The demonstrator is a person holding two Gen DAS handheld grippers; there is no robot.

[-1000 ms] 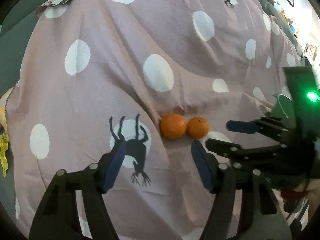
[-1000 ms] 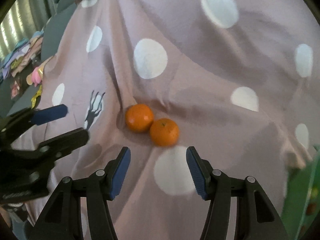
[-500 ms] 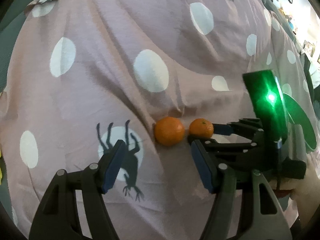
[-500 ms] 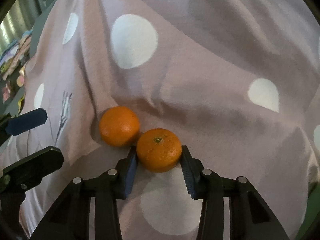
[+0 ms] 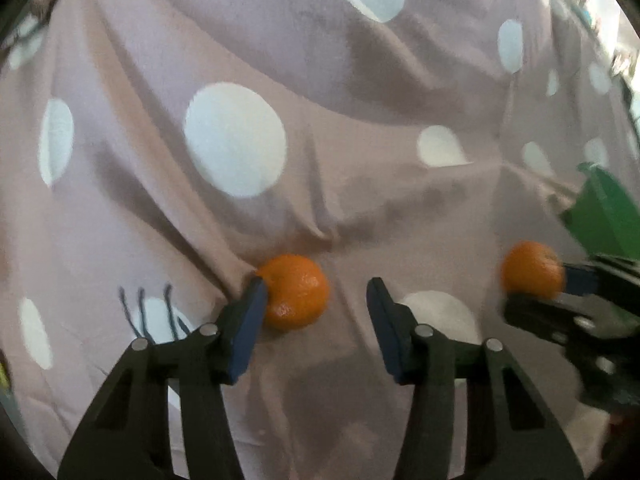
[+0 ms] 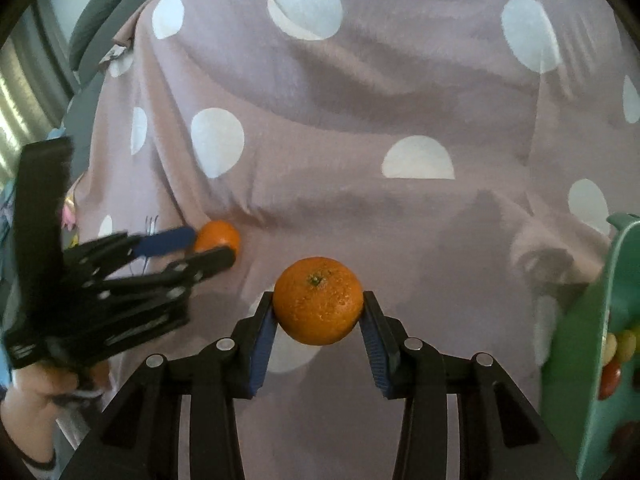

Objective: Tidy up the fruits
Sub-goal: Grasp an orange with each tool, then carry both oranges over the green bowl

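Two mandarins, two grippers, above a polka-dot cloth.

My right gripper is clamped on one mandarin, blue pads pressed to both its sides, stem end facing up, held over the mauve spotted cloth near a green tray at the cloth's right edge. My left gripper stands wide apart around the second mandarin, which rests in a fold near the cloth's middle, touching only the left pad.
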